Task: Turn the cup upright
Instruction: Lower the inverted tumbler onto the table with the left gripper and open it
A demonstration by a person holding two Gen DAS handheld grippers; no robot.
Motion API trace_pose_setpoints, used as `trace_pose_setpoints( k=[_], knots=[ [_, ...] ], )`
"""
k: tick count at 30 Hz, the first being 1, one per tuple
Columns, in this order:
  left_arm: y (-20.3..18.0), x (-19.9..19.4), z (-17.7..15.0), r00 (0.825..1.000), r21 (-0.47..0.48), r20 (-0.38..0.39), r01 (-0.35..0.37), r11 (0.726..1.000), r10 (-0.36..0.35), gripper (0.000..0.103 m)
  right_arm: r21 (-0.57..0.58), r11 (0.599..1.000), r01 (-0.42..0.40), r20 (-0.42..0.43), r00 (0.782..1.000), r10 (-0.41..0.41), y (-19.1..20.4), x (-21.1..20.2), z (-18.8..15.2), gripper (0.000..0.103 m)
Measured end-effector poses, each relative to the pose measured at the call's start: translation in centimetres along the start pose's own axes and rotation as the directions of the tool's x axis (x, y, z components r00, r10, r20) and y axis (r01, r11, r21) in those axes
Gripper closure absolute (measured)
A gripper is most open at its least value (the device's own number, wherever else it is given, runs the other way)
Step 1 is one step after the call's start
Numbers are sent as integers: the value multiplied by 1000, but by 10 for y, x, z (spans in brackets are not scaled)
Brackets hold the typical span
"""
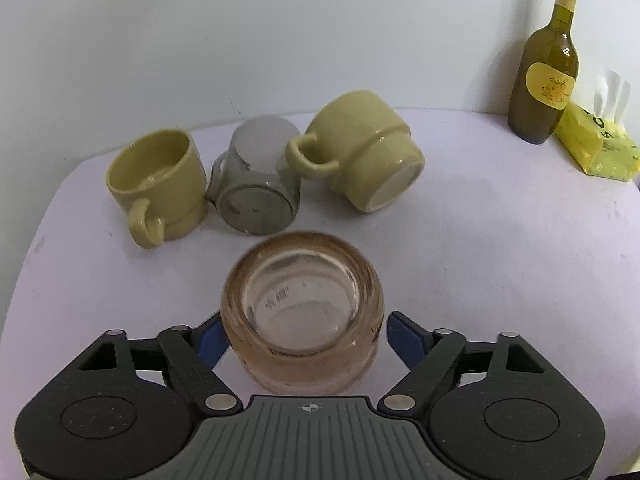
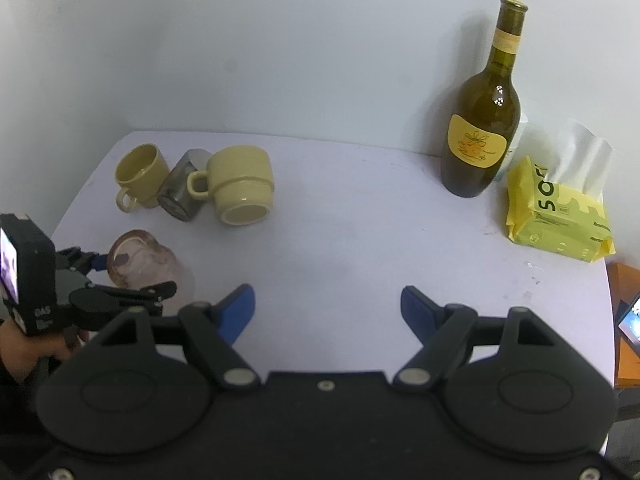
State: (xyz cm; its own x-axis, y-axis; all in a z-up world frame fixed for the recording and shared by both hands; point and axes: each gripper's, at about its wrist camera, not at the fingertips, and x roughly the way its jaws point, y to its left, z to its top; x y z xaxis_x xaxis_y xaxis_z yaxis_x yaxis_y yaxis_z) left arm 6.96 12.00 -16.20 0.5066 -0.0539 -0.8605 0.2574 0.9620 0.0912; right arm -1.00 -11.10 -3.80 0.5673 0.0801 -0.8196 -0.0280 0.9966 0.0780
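Left wrist view sits close behind the pink glass [image 1: 302, 312]; right wrist view, farther back, shares it.

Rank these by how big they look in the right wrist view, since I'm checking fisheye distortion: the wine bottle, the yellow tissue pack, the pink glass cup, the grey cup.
1. wine bottle
2. yellow tissue pack
3. pink glass cup, partly hidden by the left claw, so unsure
4. grey cup, farther away

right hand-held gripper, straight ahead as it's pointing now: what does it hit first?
Probably nothing close: the right hand-held gripper is open over bare table. Further on is the wall. The wine bottle stands right of that line; depth is unclear.
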Motion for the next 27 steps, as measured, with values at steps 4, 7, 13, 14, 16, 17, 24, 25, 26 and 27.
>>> trace_pose_setpoints(
  k=[4, 7, 13, 14, 16, 17, 24, 25, 26, 27],
  knots=[
    [-2, -3, 8, 1000, -65, -3, 20, 998, -21, 35, -4, 1000, 4, 11, 1000, -4, -3, -3, 0, 25],
    [-15, -2, 13, 999, -54, -10, 31, 998, -32, 36, -2, 1000, 3, 14, 1000, -2, -5, -4, 0, 25],
    [-45, 1, 23, 999, -55, -35, 32, 998, -34, 36, -13, 1000, -3, 32, 999, 3, -8, -10, -1, 25],
    [-48, 1, 23, 999, -61, -39, 26, 998, -29, 36, -18, 1000, -8, 32, 999, 9, -10, -11, -3, 25],
    [-51, 1, 25, 999, -75, -46, 15, 997, -19, 35, -22, 1000, -13, 32, 999, 14, -10, -12, -5, 25],
    [-52, 1, 25, 999, -80, -48, 10, 997, -14, 35, -27, 999, -18, 31, 999, 19, -11, -12, -6, 25],
    [-54, -16, 23, 999, -143, -38, -19, 989, 14, 18, -43, 997, -70, 19, 997, 71, -17, -13, -11, 24],
    [-55, -24, 21, 999, -157, -42, -32, 987, 26, 18, -41, 996, -85, 11, 996, 86, -19, -11, -12, 24],
    [-55, -31, 19, 998, -170, -49, -51, 984, 44, 17, -38, 993, -108, -1, 994, 108, -20, -8, -12, 24],
    [-54, -39, 16, 997, -189, -58, -67, 980, 57, 16, -38, 992, -118, -6, 993, 118, -19, -7, -12, 24]
  ],
)
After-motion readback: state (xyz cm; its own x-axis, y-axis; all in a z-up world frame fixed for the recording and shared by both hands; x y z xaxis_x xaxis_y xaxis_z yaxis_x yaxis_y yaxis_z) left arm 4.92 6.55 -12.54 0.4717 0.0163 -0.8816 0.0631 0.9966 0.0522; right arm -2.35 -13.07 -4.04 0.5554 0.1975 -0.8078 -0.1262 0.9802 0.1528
